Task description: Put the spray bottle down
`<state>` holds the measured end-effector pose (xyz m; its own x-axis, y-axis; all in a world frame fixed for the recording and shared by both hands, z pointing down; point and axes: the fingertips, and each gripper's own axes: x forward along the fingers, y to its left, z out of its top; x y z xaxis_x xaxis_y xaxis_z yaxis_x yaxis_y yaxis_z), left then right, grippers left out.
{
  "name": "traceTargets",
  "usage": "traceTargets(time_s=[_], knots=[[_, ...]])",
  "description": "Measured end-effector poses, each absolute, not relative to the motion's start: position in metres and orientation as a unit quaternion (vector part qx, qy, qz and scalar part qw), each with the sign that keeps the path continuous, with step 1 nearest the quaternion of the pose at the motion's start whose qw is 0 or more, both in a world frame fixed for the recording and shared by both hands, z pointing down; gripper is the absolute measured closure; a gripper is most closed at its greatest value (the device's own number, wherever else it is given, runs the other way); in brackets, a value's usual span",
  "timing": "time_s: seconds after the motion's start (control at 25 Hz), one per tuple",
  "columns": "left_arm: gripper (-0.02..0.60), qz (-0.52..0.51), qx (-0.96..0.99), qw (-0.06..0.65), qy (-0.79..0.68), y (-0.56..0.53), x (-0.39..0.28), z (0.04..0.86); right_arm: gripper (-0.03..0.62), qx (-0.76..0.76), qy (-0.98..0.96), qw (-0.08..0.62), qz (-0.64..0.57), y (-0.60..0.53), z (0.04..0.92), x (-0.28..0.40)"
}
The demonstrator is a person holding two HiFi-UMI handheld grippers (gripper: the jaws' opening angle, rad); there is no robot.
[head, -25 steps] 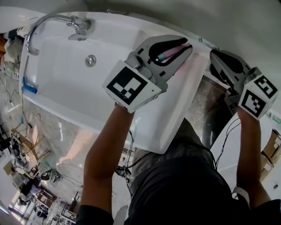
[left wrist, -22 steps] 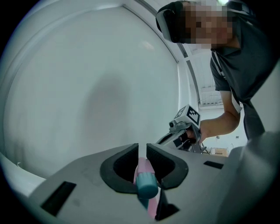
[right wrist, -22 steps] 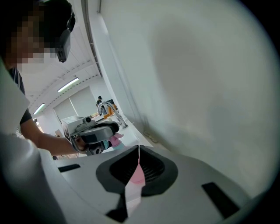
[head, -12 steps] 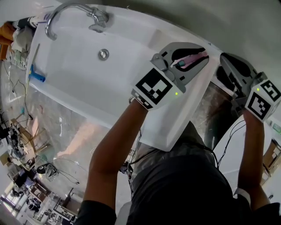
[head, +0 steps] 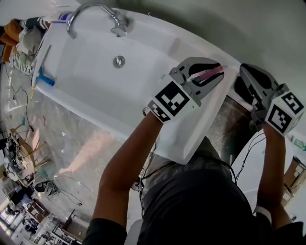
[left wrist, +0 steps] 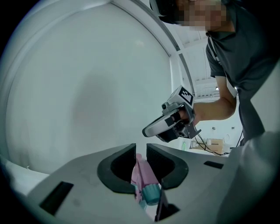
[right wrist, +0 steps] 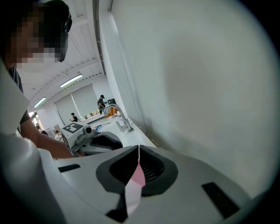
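My left gripper (head: 219, 72) is shut on a pink spray bottle (head: 206, 75) with a teal cap and holds it level over the right end of the white sink (head: 86, 91). Seen from the left gripper view, the bottle (left wrist: 142, 173) lies lengthwise between the dark pads, with the teal cap (left wrist: 151, 193) toward the camera. The right gripper (head: 245, 72) hangs just right of the sink's end. Its jaws (right wrist: 139, 151) are pressed together on a thin pink-and-white strip (right wrist: 135, 181). Each gripper shows in the other's view: the right (left wrist: 175, 122) and the left (right wrist: 92, 140).
A chrome faucet (head: 95, 12) and a drain (head: 119, 61) sit at the sink's far side. A blue-handled tool (head: 43, 76) lies on its left rim. A plain grey wall (right wrist: 201, 74) rises close behind. Cables trail across the marble floor (head: 71, 148) below.
The head view has swung, so the sink sits further right in the picture. Both grippers keep their grips and have drifted a little beside the sink's right end.
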<state>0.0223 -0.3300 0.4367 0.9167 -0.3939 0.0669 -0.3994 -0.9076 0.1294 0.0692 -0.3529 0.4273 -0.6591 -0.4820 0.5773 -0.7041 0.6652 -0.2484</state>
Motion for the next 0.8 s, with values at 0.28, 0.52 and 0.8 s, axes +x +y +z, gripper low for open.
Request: traceTargets(time_s=[0.28,0.52,0.8], knots=[[0.505,0.026,0.977,0.073,-0.196,-0.315,0.015,0.433,0.584,0.343,-0.882,0.232,0.225,-0.342,0.415,0.062],[0.447,0.027,0.977,0.065,-0.2,-0.306,0.004,0.424,0.584,0.348,-0.883,0.225,0.22,-0.331,0.406,0.058],[0.379,0.026,0.973,0.044,-0.224,-0.294,-0.022,0.407,0.584,0.357,-0.885,0.216,0.209,-0.317,0.392,0.058]])
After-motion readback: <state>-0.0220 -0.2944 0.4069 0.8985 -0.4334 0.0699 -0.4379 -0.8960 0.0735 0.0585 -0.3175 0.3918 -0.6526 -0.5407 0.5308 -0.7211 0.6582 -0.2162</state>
